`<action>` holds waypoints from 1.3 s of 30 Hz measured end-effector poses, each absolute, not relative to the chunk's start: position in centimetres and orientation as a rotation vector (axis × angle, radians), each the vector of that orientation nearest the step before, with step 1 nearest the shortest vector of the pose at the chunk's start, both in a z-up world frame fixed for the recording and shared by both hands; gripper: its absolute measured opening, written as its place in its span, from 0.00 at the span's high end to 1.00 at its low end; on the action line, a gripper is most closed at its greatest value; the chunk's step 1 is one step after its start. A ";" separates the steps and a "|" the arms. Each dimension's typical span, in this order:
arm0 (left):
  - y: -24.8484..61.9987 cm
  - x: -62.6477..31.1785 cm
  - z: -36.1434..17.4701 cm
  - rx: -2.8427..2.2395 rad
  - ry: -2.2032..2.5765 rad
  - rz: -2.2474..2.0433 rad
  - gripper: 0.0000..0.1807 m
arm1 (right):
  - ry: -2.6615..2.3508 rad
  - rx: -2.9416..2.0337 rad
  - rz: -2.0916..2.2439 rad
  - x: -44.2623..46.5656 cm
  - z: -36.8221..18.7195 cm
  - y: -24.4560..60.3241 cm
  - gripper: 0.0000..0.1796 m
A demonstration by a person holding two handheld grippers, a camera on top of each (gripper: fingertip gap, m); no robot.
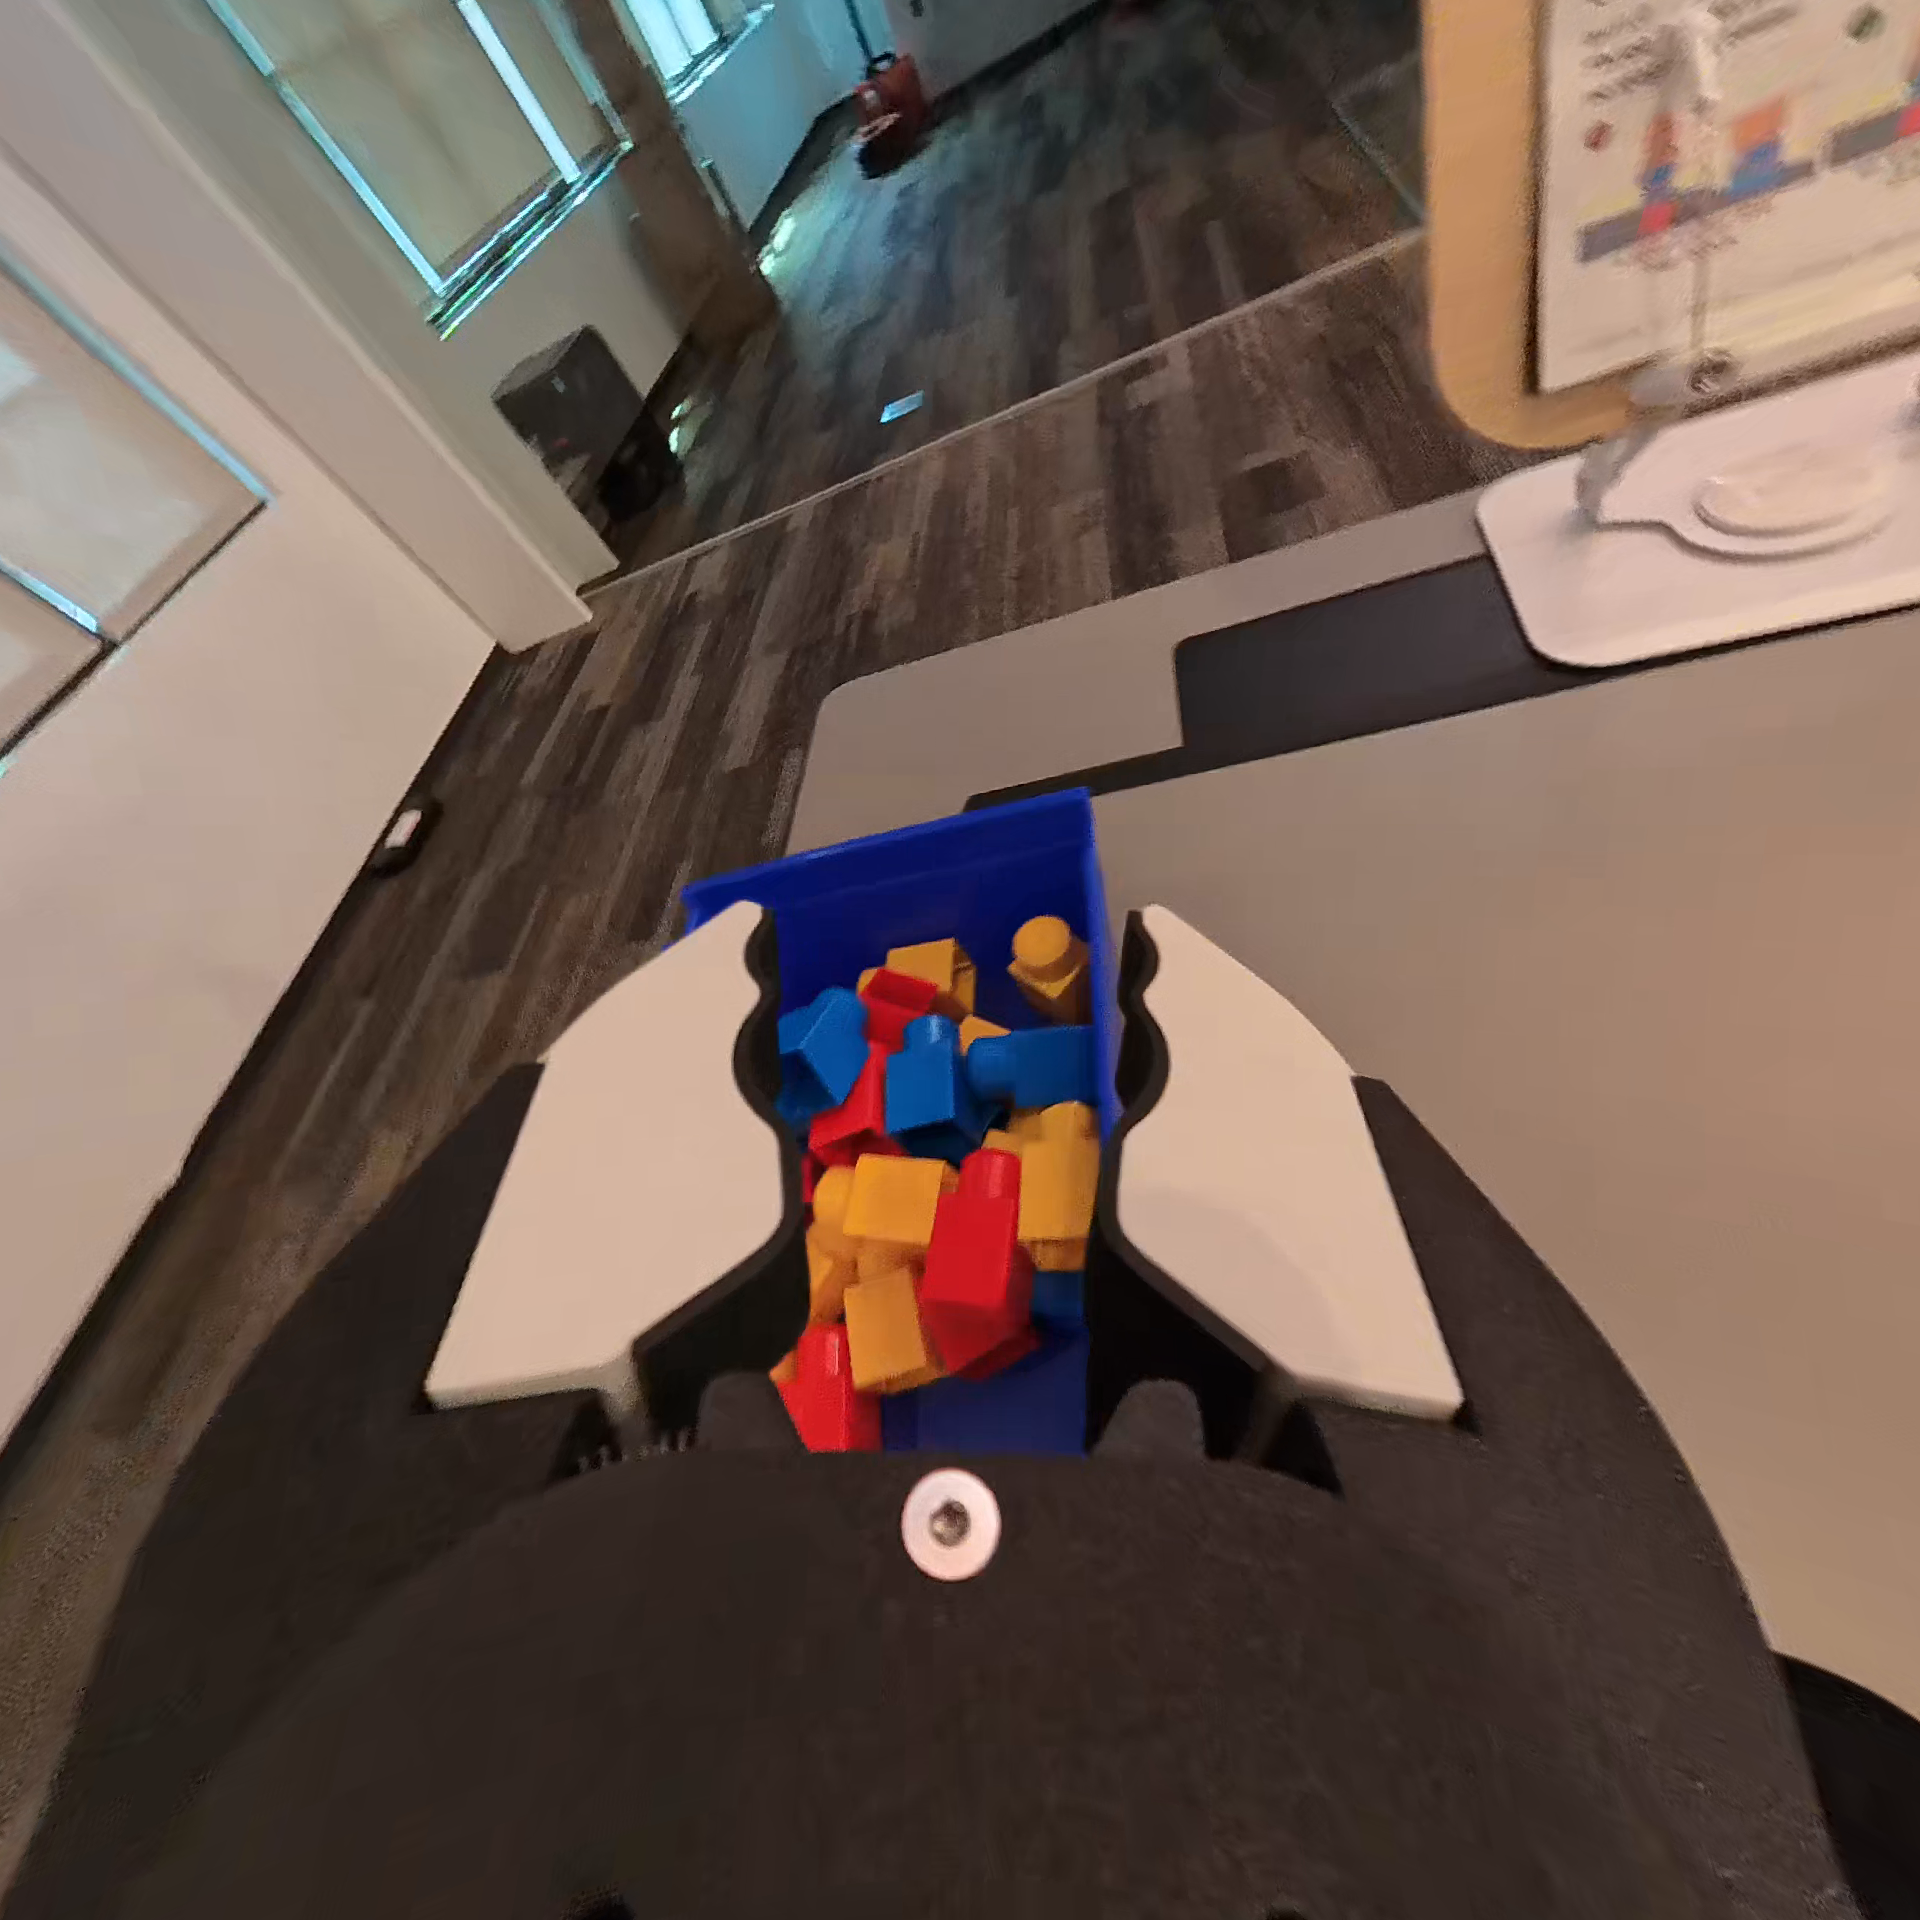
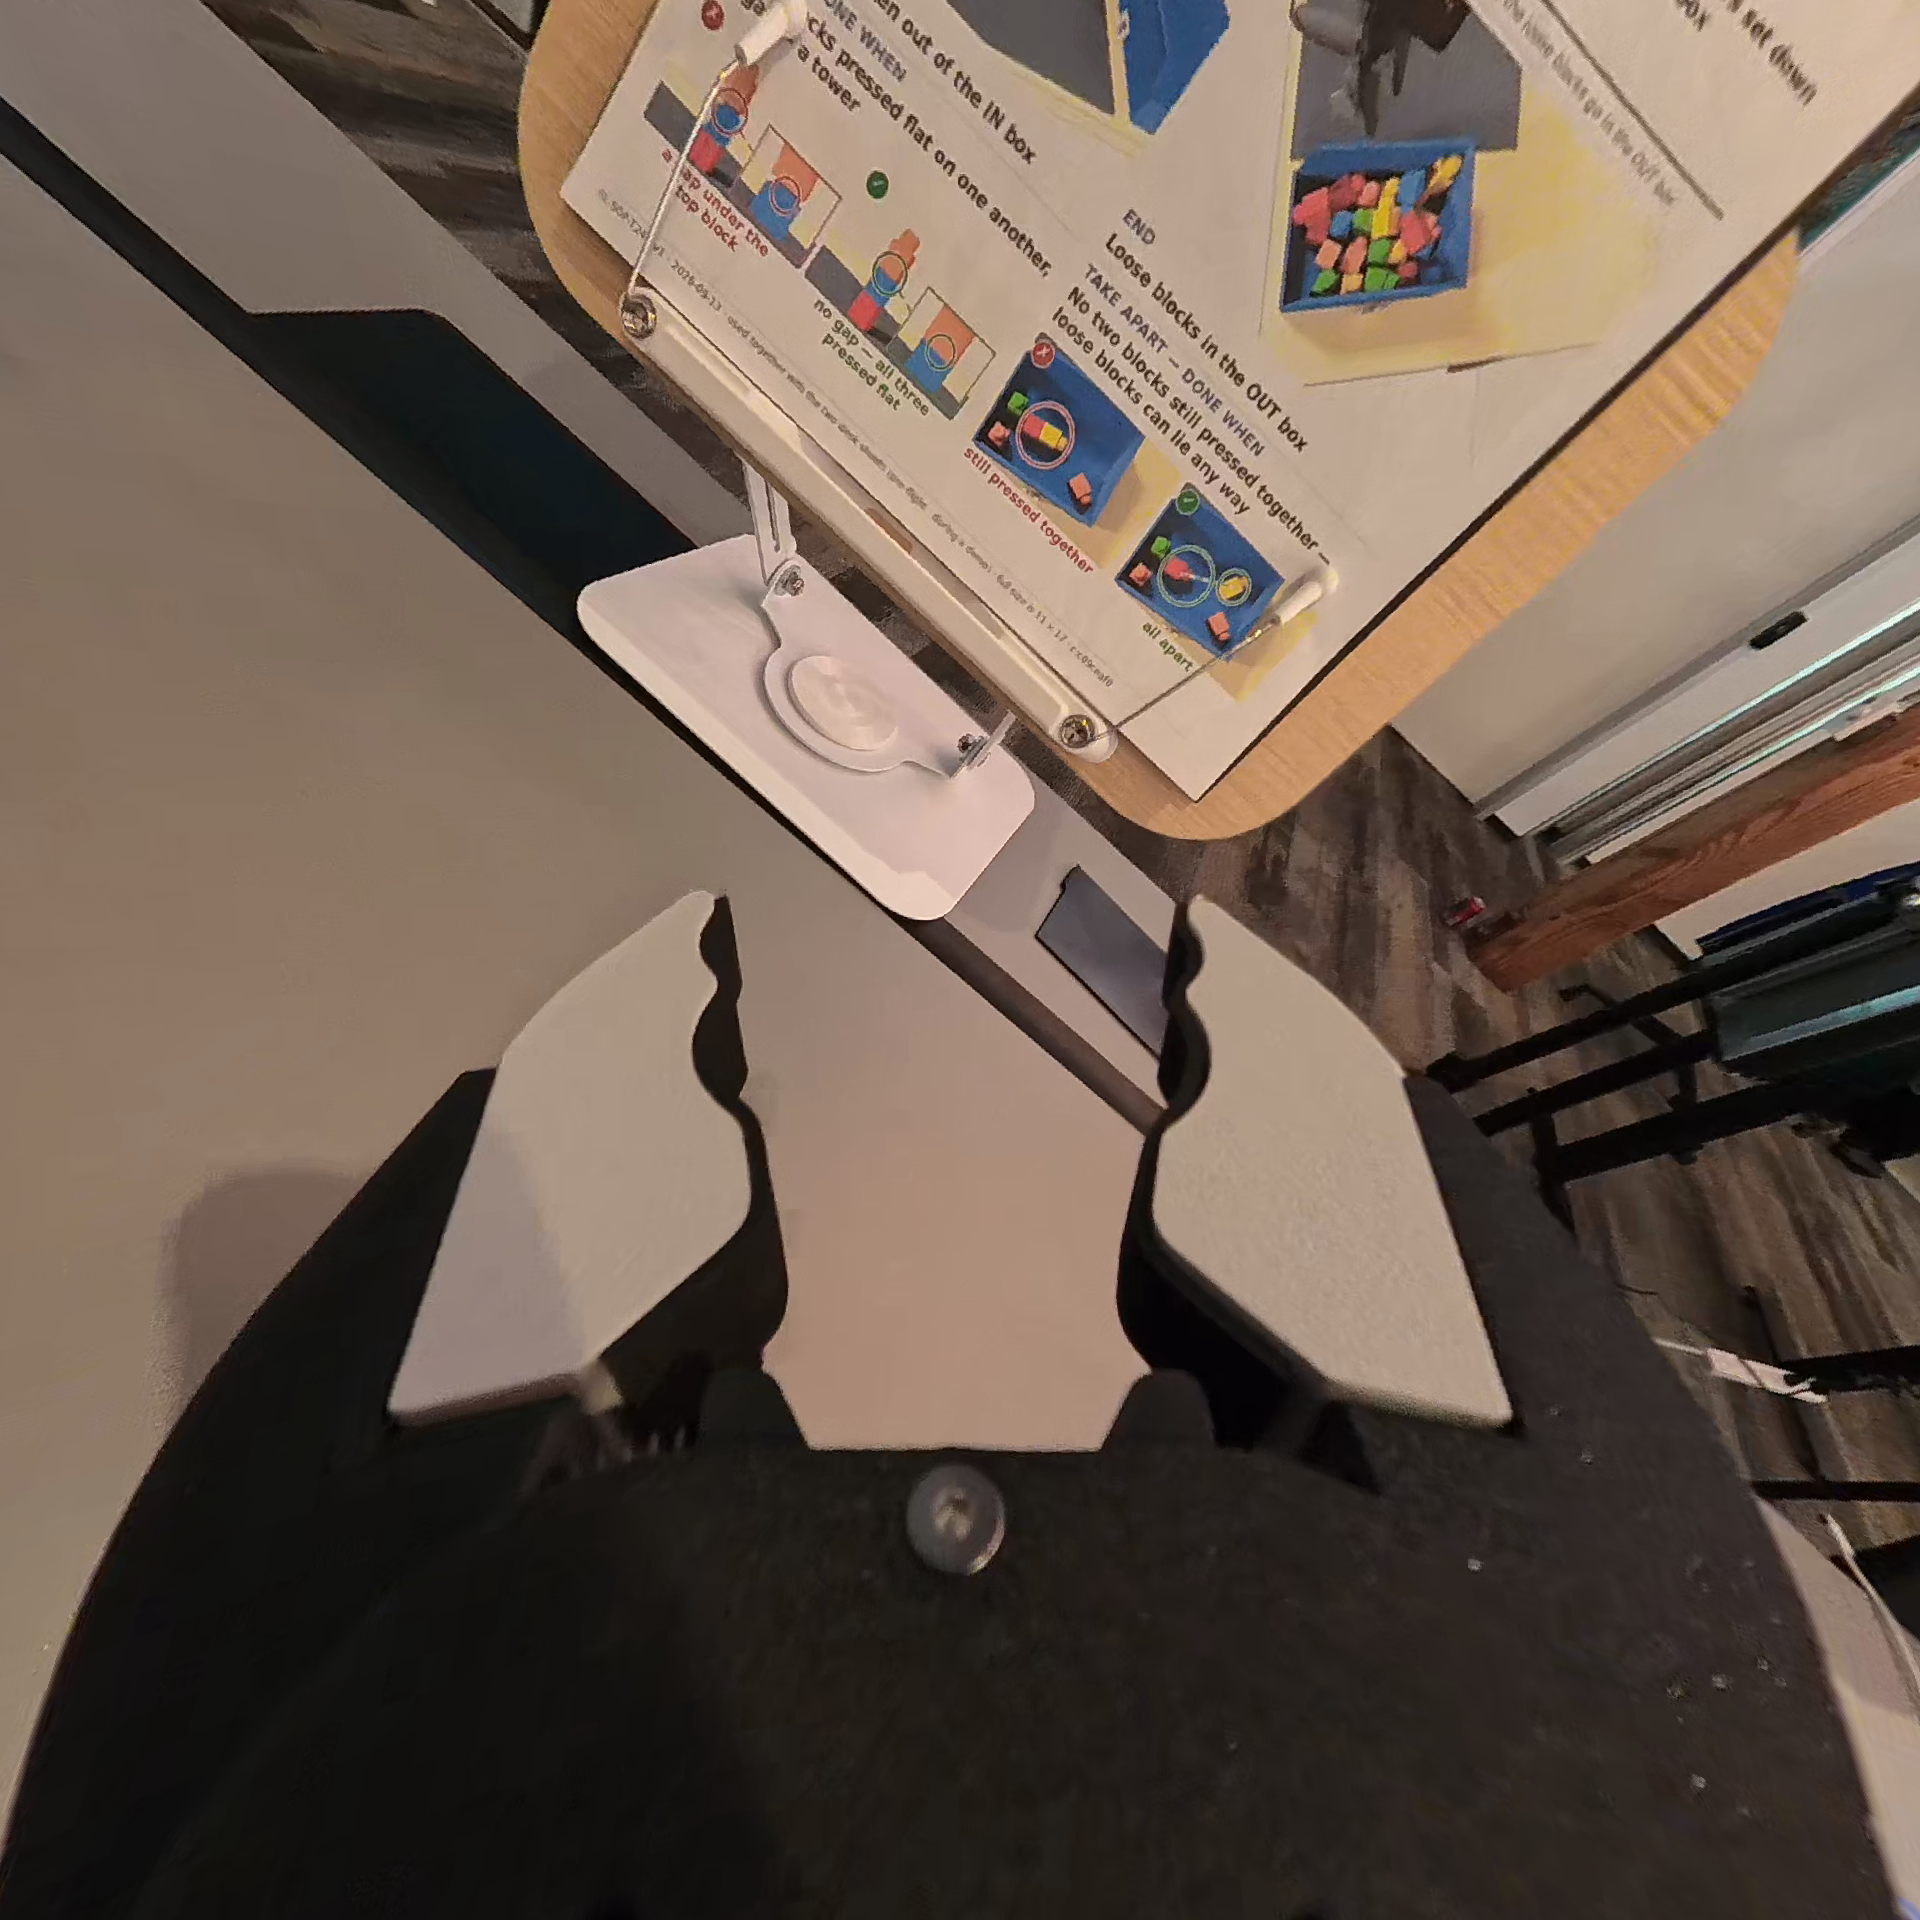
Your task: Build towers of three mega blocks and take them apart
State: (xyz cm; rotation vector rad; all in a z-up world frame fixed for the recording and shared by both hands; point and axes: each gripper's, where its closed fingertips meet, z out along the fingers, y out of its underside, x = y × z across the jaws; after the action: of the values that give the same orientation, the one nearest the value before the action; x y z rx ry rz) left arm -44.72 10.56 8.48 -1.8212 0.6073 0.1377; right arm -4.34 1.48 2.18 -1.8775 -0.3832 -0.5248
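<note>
Left wrist view: spread left claw (image 1: 945, 935) above a blue bin (image 1: 935, 883) of blocks (image 1: 935, 1174); right claw (image 2: 951, 925) spread over bare table (image 2: 312, 831), instruction stand (image 2: 831, 717) ahead.

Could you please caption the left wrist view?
Open left tool above a blue plastic bin of red, yellow and blue blocks.

printed instruction sheet (image 2: 1091, 343) on stand

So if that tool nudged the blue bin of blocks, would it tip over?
Probably not: the blue bin looks low, flat-based and weighted by loose blocks. It would likely slide on the smooth table, its contents shifting.
</note>
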 end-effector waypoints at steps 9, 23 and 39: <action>9.1 -51.9 6.1 -1.942 0.567 0.199 0.67 | -0.324 -1.949 -0.454 -1.4 1.0 1.2 0.57; 11.5 -59.7 -4.2 -2.449 0.446 0.030 0.71 | -0.348 -1.945 -0.368 -1.7 1.3 1.1 0.57; 14.9 -62.4 -9.4 -2.603 0.371 0.344 0.68 | -0.371 -1.930 -0.333 -1.6 1.9 0.6 0.57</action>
State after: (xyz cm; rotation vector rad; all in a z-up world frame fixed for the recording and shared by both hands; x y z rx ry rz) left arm -62.43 14.91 -9.38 -2.6026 0.3707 0.3445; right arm -1.57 0.64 1.91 -1.9299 -0.3714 -0.3334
